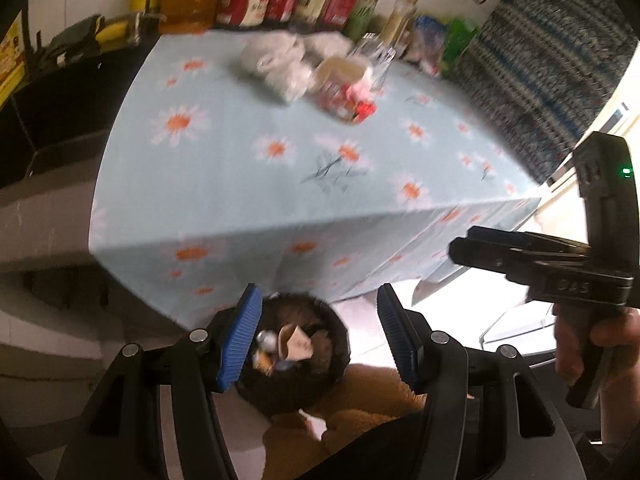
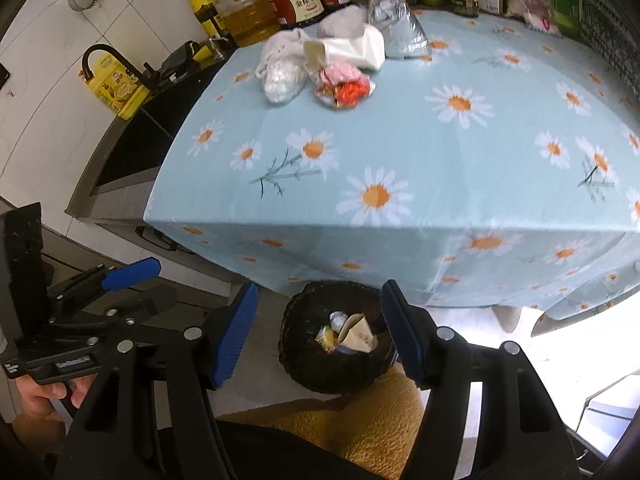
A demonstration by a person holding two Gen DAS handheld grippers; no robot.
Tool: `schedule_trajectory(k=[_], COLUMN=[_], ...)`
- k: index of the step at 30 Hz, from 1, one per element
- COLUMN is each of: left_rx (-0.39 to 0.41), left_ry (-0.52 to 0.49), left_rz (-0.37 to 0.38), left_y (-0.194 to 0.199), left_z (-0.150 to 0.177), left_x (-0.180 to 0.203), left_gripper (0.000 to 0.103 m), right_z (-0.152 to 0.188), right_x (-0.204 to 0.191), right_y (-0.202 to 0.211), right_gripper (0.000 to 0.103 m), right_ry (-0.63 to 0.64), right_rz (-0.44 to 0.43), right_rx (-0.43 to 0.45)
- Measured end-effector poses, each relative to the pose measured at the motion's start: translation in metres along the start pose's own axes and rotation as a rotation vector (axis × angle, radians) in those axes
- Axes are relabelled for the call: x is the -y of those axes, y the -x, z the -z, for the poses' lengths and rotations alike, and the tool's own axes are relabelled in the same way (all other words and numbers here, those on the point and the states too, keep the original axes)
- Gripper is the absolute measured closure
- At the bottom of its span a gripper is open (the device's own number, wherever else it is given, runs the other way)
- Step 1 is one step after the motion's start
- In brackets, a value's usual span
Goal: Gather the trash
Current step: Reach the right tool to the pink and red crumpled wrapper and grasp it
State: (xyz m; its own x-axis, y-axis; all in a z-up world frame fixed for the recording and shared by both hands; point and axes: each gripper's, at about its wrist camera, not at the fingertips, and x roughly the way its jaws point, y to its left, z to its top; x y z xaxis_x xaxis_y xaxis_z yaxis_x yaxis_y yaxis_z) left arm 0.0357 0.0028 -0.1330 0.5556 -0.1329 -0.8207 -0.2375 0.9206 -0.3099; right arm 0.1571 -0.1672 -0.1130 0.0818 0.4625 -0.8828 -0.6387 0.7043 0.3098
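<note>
A pile of trash lies at the far side of the daisy tablecloth (image 2: 400, 152): a white plastic bag (image 2: 282, 72), a white carton (image 2: 348, 52), a red and pink wrapper (image 2: 344, 88) and a silver foil bag (image 2: 400, 28). The pile is blurred in the left wrist view (image 1: 320, 76). A black bin (image 2: 336, 344) on the floor below the table edge holds paper and wrappers; it also shows in the left wrist view (image 1: 292, 352). My left gripper (image 1: 318, 336) is open and empty above the bin. My right gripper (image 2: 318, 332) is open and empty above the bin too.
Bottles and sauce jars (image 2: 296, 0) line the back of the table. A black sink (image 2: 132, 148) with a faucet lies to the left. A patterned cloth (image 1: 548, 76) hangs at the right. Tan fabric (image 2: 360, 420) is below the grippers.
</note>
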Motion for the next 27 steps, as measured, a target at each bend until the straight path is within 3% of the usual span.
schedule_trajectory(k=[9, 10, 11, 27], left_rx=[0.045, 0.037, 0.031, 0.039], left_ry=[-0.006, 0.002, 0.008, 0.137], left_rz=[-0.031, -0.047, -0.065, -0.16], left_y=[0.007, 0.005, 0.004, -0.004], left_z=[-0.026, -0.029, -0.032, -0.082], left_x=[0.005, 0.003, 0.001, -0.018], left_gripper=[0.044, 0.034, 0.03, 0.03], right_z=[-0.041, -0.047, -0.052, -0.139], right_x=[0.011, 0.013, 0.015, 0.029], right_y=[0.005, 0.003, 0.001, -0.059], right_gripper=[0.039, 0.039, 0.039, 0.039], right_ry=[0.031, 0.036, 0.04, 0.107], right_rz=[0.015, 0.01, 0.007, -0.104], right_rx=[0.044, 0.044, 0.042, -0.018])
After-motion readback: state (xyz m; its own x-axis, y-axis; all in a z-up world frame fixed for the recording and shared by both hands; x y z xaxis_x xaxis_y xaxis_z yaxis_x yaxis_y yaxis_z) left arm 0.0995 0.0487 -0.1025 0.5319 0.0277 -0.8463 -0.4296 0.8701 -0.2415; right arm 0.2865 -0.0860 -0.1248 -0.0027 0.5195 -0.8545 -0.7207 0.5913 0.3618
